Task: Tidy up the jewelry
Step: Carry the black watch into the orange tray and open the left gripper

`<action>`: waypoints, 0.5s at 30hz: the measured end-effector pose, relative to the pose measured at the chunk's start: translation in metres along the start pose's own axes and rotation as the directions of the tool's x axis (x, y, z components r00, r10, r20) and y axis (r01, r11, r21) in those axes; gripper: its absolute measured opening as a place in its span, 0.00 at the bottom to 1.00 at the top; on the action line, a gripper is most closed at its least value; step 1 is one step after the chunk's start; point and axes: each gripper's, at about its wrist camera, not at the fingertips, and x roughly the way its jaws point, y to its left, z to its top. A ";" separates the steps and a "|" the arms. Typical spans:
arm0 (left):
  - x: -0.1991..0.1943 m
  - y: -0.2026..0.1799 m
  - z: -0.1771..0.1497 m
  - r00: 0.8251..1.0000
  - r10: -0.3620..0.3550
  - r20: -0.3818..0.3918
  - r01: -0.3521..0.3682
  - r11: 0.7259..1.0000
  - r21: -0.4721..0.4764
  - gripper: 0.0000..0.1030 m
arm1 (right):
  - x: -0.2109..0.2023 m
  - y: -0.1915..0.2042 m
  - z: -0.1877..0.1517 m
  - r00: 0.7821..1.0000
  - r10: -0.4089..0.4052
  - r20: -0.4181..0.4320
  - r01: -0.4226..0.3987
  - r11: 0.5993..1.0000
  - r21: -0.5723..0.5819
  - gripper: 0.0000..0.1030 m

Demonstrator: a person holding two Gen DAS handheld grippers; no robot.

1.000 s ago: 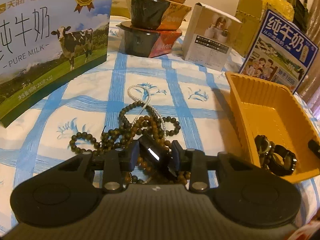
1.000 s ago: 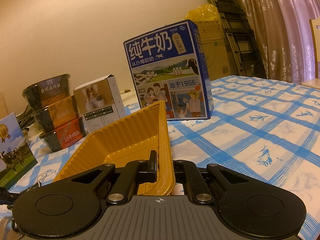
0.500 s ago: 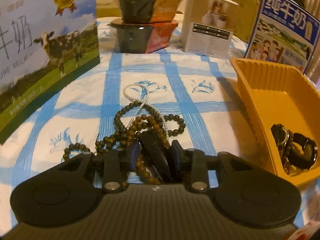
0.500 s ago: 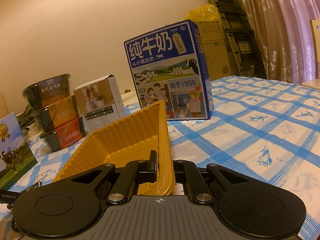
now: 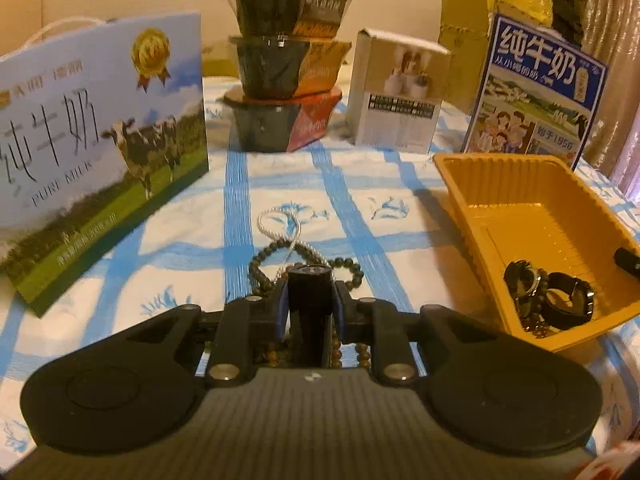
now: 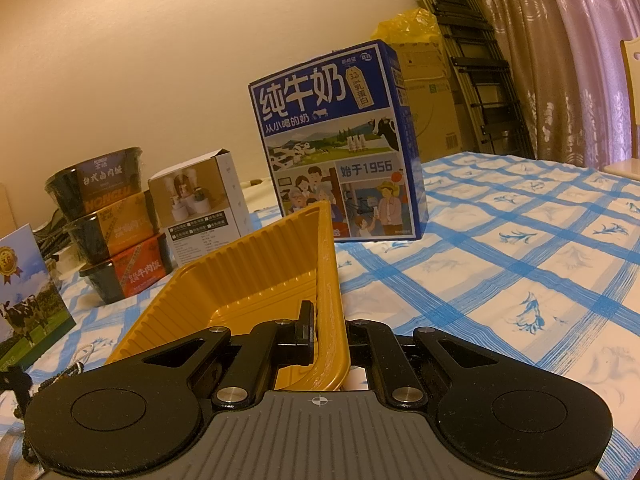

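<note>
I have the left gripper (image 5: 309, 300) closing on a black tube (image 5: 309, 292), perhaps a lipstick or a small case, I cannot tell which. It stands upright between the blue pads, with its round top showing above them. Under it the brown bead strings (image 5: 304, 276) and the thin pearl necklace (image 5: 280, 224) lie tangled on the blue checked tablecloth (image 5: 360, 216).

My right gripper (image 6: 326, 344) is clamped on the near wall of the yellow tray (image 6: 256, 272), one finger inside and one outside. The tray is tilted up at that side. In the left view I see watches and a bracelet (image 5: 548, 300) already lying in its near corner.

What worries me:
- The tube is smooth and round. If the pads press only on a narrow line, it can turn or slip out on the way to the tray.
- Some beads hang very near the fingers. I cannot tell if a loop is caught. If so, lifting will drag the whole heap, and the thin necklace could fall off the table edge or be pulled tight.
- The tray wall is thin plastic. A hard squeeze may bend it, and more tilt would let the watches slide.
- The milk box (image 5: 536, 92) stands just behind the tray, so a wide swing could knock it.
</note>
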 end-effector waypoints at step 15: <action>-0.032 -0.024 0.028 0.989 -0.120 0.082 0.119 0.993 0.010 0.19 | -0.001 0.004 0.001 1.000 0.008 0.006 -0.008 1.000 -0.006 0.07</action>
